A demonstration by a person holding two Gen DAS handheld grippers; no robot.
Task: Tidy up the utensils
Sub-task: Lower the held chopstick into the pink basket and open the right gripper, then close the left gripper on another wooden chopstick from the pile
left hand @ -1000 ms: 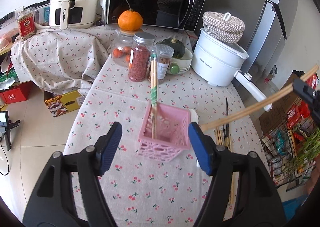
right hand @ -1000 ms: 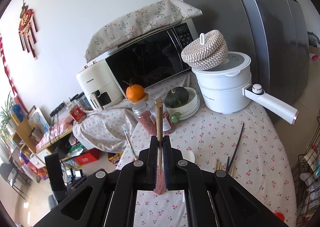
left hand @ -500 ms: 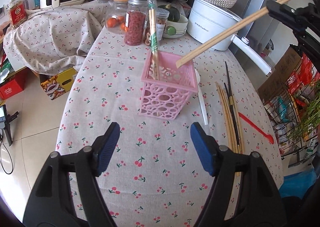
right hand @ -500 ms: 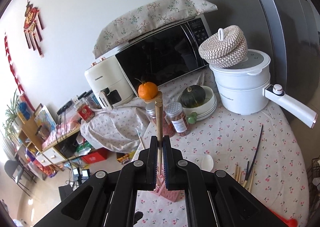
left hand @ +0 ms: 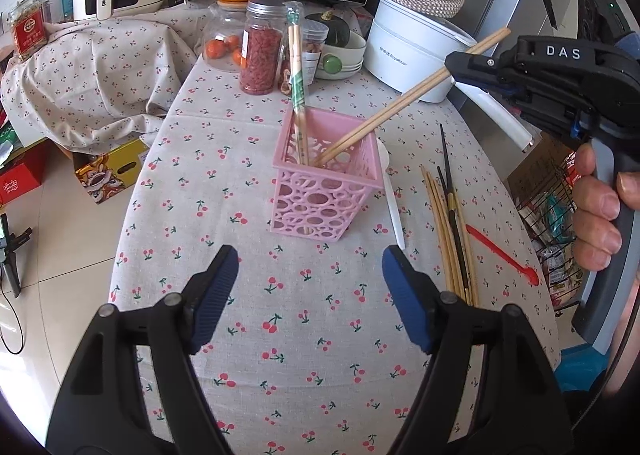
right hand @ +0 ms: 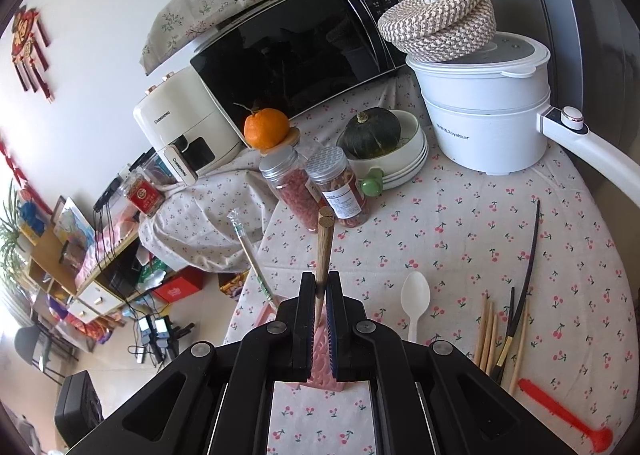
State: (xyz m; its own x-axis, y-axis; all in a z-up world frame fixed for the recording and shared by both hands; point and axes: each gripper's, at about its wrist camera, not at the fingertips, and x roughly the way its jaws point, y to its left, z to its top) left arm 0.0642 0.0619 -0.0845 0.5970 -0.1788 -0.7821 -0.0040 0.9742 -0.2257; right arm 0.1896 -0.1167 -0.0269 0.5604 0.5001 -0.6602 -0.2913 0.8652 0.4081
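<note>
The right gripper [left hand: 454, 65] stays clenched on a pair of bamboo chopsticks [left hand: 400, 107], and in the last second it has carried them down so their lower tips now sit inside the pink openwork basket [left hand: 320, 195], where before they hung clear of it. The left gripper [left hand: 310, 287] is empty; its jaws have just been widening with nothing between them, and it has backed off from the basket, which earlier stood between its pads. A wrapped pair [left hand: 298, 95] already leans in the basket. More chopsticks [left hand: 448, 235], a white spoon [left hand: 394, 207] and a red spoon [left hand: 500, 255] lie on the cherry-print tablecloth [left hand: 280, 335], unsorted. Releasing looks like the next step
</note>
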